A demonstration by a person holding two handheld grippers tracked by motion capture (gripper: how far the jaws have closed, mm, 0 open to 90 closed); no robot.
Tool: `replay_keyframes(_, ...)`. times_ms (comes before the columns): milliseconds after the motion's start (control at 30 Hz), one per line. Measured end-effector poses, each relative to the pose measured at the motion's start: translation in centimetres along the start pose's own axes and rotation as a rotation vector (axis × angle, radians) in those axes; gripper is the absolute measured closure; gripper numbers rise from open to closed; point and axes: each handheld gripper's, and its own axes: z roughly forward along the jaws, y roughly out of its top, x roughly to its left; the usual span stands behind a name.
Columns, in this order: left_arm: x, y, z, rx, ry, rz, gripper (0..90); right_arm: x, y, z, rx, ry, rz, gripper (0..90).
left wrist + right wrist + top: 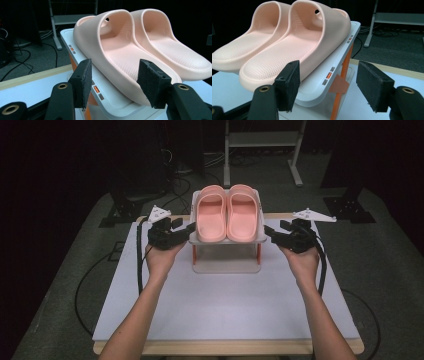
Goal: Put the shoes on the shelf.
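Now | left gripper [182, 230] and right gripper [274, 233], jaws wide, empty, flank the rack [227, 265] | pink slippers [226, 213] sit paired on its top shelf, mid-worktop [225, 310] | step: likely approach | next: close on the shelf's or slippers' edges.

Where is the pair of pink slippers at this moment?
In the high view the pink slippers sit side by side on the top shelf of a small white rack at the table's far middle, between the left tool and the right tool.
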Motion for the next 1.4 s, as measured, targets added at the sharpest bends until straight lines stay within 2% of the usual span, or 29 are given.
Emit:
replay_keyframes(633,-0.1,-1.6,-0.9,-0.001,-0.012,0.002,41.5,-0.3,-2.1,-0.6,0.018,0.012,-0.003,33.4)
replay_keyframes(1067,0.6,-3.3,-1.5,0.005,-0.004,-0.005,39.7,-1.2,-4.3,-0.8,0.041,0.009,0.008,31.3)
replay_keyframes(1167,0.7,-3.6,-1.8,0.007,0.002,0.005,38.9,-1.4,-4.8,-0.9,0.044,0.007,0.009,30.2)
replay_keyframes(1400,1.1,-4.5,-2.2,0.007,0.008,-0.008,36.2,-1.4,-5.8,-1.1,0.044,0.009,0.011,28.8)
